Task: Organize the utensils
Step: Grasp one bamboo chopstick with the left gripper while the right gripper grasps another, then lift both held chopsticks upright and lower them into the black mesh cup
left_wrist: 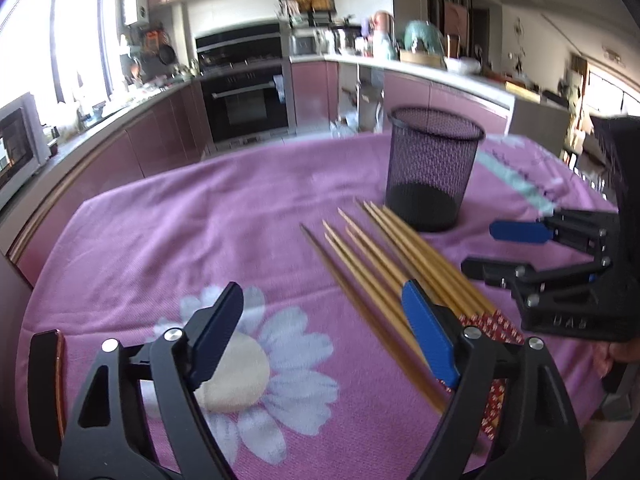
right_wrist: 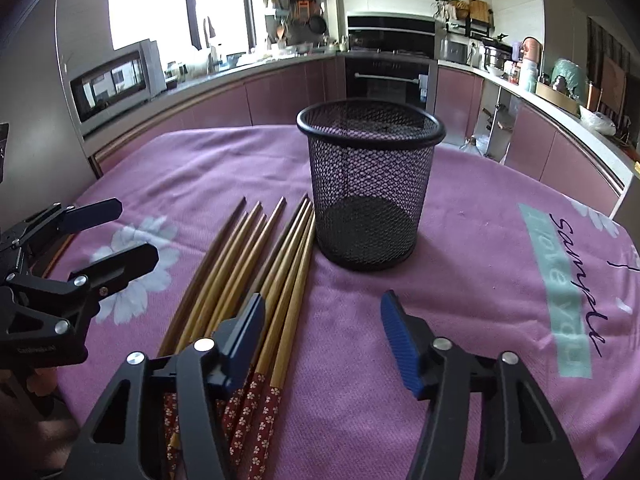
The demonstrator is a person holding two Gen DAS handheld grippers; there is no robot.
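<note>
One black mesh cup (right_wrist: 370, 184) stands on the one pink cloth (right_wrist: 480, 272), at about twelve o'clock in the right wrist view. Eight wooden chopsticks (right_wrist: 248, 276) lie side by side at roughly nine o'clock of the cup, though overlap makes the count uncertain. Two grippers show: the left gripper (left_wrist: 320, 336) and the right gripper (right_wrist: 322, 344).

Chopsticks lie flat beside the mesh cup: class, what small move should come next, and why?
Probably lower the open right gripper onto the chopsticks and close: they lie loose beside the empty mesh cup, and neither it nor the left gripper holds anything.
</note>
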